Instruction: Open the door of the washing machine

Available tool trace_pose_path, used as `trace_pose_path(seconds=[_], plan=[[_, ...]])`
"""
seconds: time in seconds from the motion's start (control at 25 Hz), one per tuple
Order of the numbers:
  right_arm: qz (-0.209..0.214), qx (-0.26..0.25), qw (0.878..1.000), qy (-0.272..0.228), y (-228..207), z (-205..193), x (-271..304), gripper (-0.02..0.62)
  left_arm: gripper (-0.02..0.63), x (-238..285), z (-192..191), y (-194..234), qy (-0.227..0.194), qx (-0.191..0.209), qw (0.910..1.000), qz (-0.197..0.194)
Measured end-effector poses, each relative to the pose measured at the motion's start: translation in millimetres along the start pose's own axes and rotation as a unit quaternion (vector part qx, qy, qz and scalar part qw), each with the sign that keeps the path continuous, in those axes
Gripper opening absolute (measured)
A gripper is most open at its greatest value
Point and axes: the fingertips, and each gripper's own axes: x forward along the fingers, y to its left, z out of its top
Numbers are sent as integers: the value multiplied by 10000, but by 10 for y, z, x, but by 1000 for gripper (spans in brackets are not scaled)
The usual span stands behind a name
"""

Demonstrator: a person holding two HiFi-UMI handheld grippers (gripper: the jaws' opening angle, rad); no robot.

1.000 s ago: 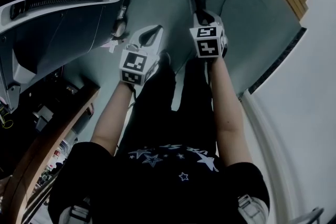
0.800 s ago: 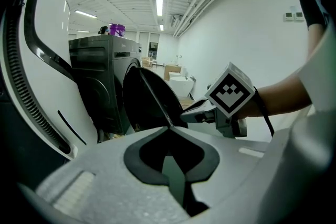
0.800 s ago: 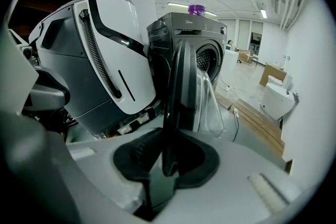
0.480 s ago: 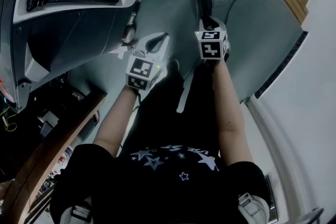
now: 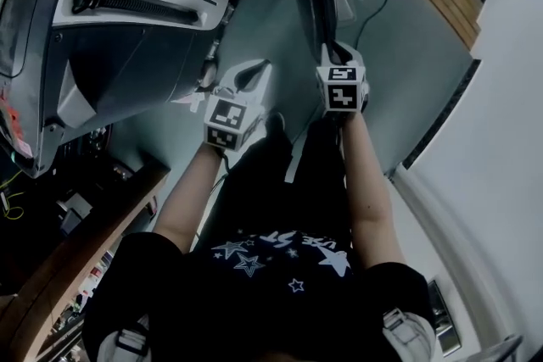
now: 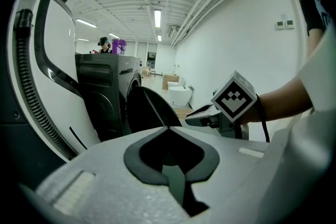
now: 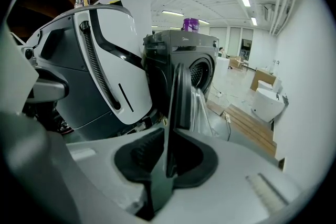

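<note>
1. The right gripper was clamped on the edge of the door, which stood well out from the washing machine.
2. The left gripper hung just beside it, jaws pressed together on nothing.
3. The opening step looked to be under way; the next move called for drawing the door wider along its hinge arc.

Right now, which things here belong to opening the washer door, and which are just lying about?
Job: right gripper, shut on the door edge; washing machine.
Lying about: purple bottle on the washing machine; white-and-grey machine beside it; left gripper, shut, empty.
</note>
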Motion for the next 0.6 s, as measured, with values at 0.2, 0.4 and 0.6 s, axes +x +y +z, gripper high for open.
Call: trace_pose_path(seconds=[0.2, 0.4, 0.6], plan=[[-180, -68, 9991, -372, -44, 325, -358, 5, 11, -185, 242, -7, -261, 9, 9997, 40], [-297, -312, 9966, -708, -5, 580, -786, 5, 11, -444, 481, -15, -497, -180, 9985, 111], [-399, -286, 9932, -1059, 13, 782, -1248, 3, 11, -661, 756, -71, -816, -5, 9966, 78]])
